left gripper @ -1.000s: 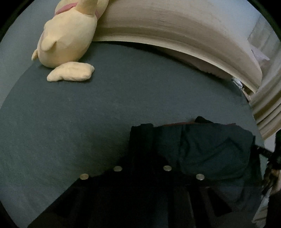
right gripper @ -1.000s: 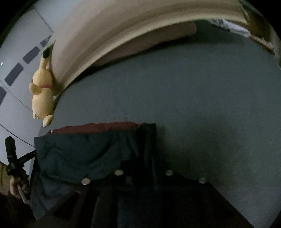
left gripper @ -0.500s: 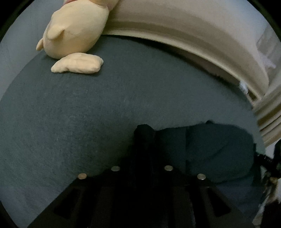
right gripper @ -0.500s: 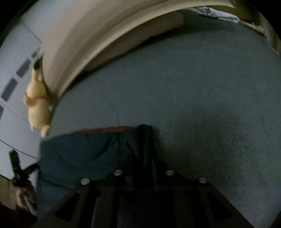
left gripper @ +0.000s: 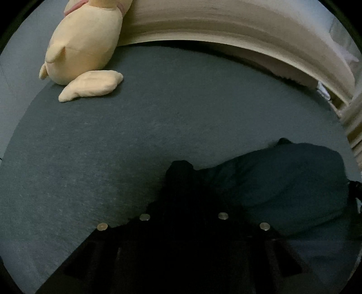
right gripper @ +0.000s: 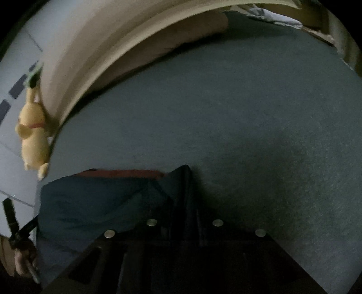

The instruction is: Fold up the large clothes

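Observation:
A dark blue garment [left gripper: 282, 181] hangs between my two grippers, low over the grey-blue bed sheet [left gripper: 158, 113]. My left gripper [left gripper: 181, 167] has its dark fingers close together on the garment's left corner. In the right wrist view the same garment [right gripper: 101, 203] spreads to the left, and a red inner edge [right gripper: 120, 173] shows along its top. My right gripper [right gripper: 186, 171] pinches a fold of the garment's right corner, its jaws closing. A hand [right gripper: 22, 260] at the far left holds the other gripper's handle.
A yellow plush toy [left gripper: 86, 45] sits at the sheet's far left corner against the beige headboard [left gripper: 226, 27]; it shows small in the right wrist view too [right gripper: 34, 140]. Grey sheet [right gripper: 248, 113] stretches ahead of the garment. White cloth [right gripper: 276, 18] lies far right.
Both grippers have sunk toward the bed with the garment. The sheet and plush toy look nearer. The garment's red edge is no longer seen from the left wrist.

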Available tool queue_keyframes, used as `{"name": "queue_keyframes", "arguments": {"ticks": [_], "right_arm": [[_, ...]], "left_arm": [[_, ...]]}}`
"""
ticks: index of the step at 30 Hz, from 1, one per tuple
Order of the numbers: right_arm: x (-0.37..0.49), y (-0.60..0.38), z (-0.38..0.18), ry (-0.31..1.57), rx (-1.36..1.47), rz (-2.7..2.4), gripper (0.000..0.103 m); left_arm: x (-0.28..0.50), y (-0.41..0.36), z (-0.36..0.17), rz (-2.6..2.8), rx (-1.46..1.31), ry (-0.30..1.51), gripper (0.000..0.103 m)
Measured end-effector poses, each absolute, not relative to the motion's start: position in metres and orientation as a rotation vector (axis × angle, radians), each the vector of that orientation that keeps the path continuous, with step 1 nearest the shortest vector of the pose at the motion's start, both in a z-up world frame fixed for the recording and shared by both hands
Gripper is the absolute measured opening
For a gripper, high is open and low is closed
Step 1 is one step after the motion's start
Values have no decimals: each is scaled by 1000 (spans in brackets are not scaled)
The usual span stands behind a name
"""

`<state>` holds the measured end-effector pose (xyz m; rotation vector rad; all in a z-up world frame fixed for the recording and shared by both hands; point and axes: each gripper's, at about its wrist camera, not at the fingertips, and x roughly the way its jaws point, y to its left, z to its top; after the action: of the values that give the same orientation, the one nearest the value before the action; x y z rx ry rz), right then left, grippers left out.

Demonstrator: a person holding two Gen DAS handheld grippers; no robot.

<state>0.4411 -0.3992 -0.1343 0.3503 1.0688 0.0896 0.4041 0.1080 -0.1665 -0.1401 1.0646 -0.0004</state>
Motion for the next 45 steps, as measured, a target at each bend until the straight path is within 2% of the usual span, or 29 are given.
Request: {"name": "queue_keyframes", "arguments": {"ticks": [3, 5, 7, 9, 11, 12, 13, 16, 20, 22, 25, 30, 35, 39, 41, 45], "right_arm": [[446, -385, -134, 1079, 301, 78, 16], [444, -387, -124, 1054, 290, 41, 33], [431, -390, -107, 1001, 274, -7, 59], [417, -393, -83, 916, 232, -73, 60], [405, -387, -57, 828, 233, -76, 60], [403, -381, -50, 809, 235, -55, 61], [399, -375, -45, 803, 231, -30, 61], [398, -332, -47, 822, 161, 50, 62], [401, -296, -82, 906, 69, 56, 62], [407, -296, -100, 936, 70, 28, 63], [411, -304, -113, 954, 88, -4, 73], [415, -309, -123, 981, 113, -10, 73], [425, -302, -110, 982, 104, -9, 75], [378, -328, -72, 878, 156, 57, 76], [348, -354, -54, 856, 182, 69, 85], [293, -423, -61, 888, 327, 89, 86]], "left_arm": [[410, 98, -165, 12, -132, 1063, 27], [405, 101, -154, 45, -160, 1037, 27], [396, 102, -135, 91, -177, 989, 30], [386, 97, -110, 144, -152, 922, 35], [378, 86, -89, 160, -123, 855, 46], [372, 76, -80, 152, -104, 826, 57], [370, 62, -74, 130, -82, 808, 61], [366, 14, -75, 56, -10, 811, 61], [377, -27, -112, 45, 43, 910, 61], [383, -33, -126, 73, 46, 931, 61], [388, -33, -128, 87, 49, 938, 64], [398, -26, -133, 92, 58, 950, 65], [395, -24, -130, 78, 53, 957, 65], [380, 8, -110, -3, -12, 959, 65], [354, 35, -90, -47, -57, 905, 65], [298, 107, -71, -76, -209, 848, 79]]}}
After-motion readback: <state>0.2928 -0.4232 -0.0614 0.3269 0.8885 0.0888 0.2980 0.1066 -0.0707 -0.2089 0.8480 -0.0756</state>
